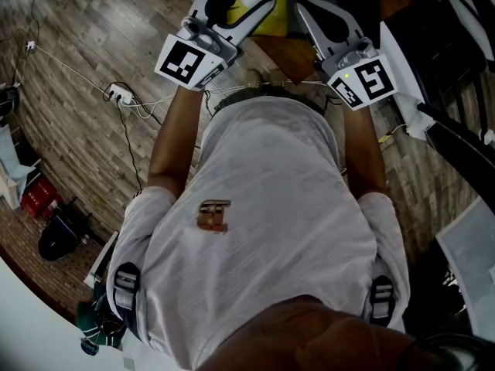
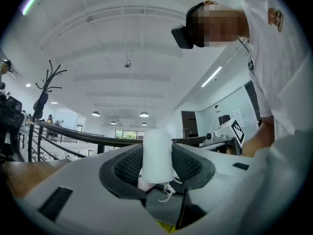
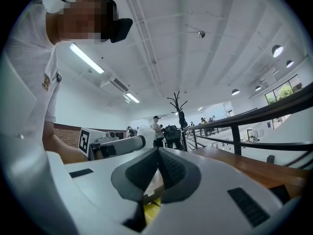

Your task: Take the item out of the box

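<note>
1. Nearest to the head camera is your own torso in a white shirt. Both forearms reach forward from it.
2. Your left gripper is held out ahead on the left, with its marker cube facing up. Its jaws stand partway apart and are clamped on the white roll. The roll sits upright between the ribbed pads, and loose threads hang from its lower end.
3. Your right gripper is alongside but apart from the left one, and its marker cube is also turned up. Its jaws are pressed together tip to tip, with nothing between them.
4. The white roll is off every surface and carried only by the left jaws. In the head view it shows over a yellow thing that lies under both grippers. You cannot tell from here whether that yellow thing is the box.
5. Just past the grippers runs a brown wooden tabletop.
6. Down on your left is the plank floor, with a white power strip and thin cables trailing across it.
7. Farthest off, beyond the jaws, are a dark railing, a black coat stand and round ceiling lights.
</note>
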The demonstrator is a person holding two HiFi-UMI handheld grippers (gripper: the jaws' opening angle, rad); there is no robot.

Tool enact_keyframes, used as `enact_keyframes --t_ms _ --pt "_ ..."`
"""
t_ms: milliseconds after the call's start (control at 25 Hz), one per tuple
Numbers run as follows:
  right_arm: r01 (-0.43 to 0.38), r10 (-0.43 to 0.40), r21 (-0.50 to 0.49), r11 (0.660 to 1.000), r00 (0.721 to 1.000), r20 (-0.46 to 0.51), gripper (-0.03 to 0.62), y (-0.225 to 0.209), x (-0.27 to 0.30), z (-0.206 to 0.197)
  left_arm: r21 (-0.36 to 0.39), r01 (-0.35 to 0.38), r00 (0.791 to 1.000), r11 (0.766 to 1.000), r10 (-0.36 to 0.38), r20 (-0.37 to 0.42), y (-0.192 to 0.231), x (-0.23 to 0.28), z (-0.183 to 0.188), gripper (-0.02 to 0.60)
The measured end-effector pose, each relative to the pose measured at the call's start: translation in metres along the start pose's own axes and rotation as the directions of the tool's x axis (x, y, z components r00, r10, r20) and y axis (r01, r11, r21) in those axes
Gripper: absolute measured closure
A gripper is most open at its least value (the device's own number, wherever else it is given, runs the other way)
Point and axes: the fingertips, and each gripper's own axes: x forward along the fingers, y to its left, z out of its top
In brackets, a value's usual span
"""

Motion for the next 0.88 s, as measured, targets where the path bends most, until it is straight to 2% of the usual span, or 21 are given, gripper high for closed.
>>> enact_keyframes --t_ms 880 --pt "-0.015 0.015 -0.011 1.0 1.0 -0.012 0.563 0.012 0.007 -0.002 -0.002 0.007 1.0 1.0 -0.007 -0.009 0.0 -0.009 0.002 0.38"
